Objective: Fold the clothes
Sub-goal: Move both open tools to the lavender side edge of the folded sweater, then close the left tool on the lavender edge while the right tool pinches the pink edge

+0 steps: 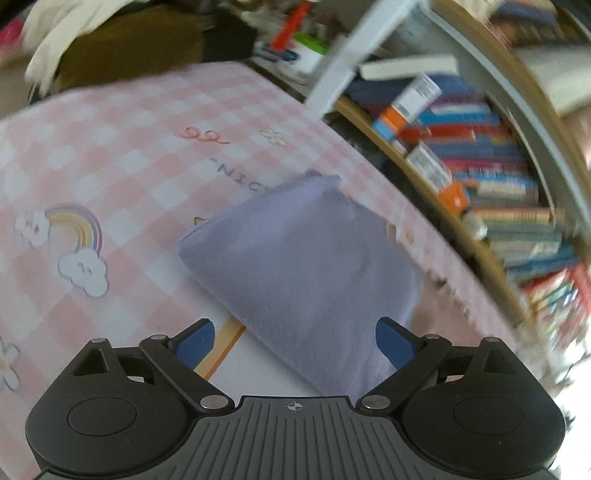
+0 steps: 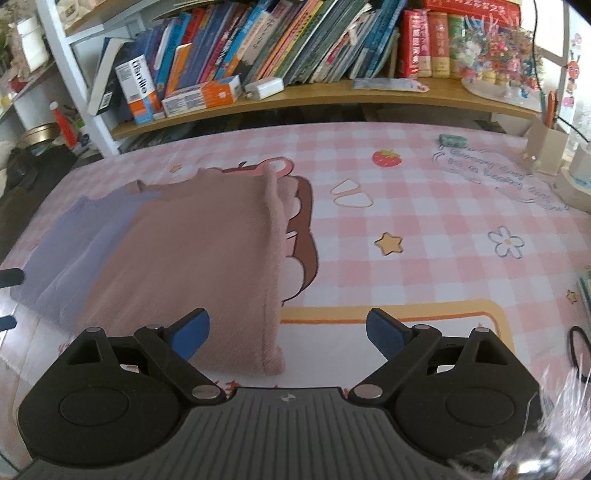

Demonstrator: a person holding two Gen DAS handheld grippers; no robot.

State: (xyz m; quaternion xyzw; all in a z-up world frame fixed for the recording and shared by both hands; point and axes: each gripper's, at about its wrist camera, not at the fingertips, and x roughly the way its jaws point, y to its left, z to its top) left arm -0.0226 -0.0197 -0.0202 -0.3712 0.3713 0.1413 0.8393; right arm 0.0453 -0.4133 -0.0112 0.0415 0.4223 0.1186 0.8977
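A folded lavender garment [image 1: 306, 266] lies on the pink checked table cover [image 1: 110, 147]. My left gripper [image 1: 295, 341] is open above its near edge and holds nothing. In the right wrist view a folded pink garment [image 2: 199, 254] lies on the lavender garment [image 2: 74, 251], which sticks out to its left. My right gripper [image 2: 288, 332] is open and empty just above the pink garment's near right corner. The left gripper's fingertips [image 2: 9, 277] show at the far left edge.
A low wooden shelf of books [image 2: 295, 55] runs along the table's far side. A white shelf frame [image 2: 62, 55] stands at the left. A pen holder [image 2: 546, 147] and a black hair tie [image 2: 580, 350] sit at the right. A white cloth [image 1: 62, 33] hangs beyond the table.
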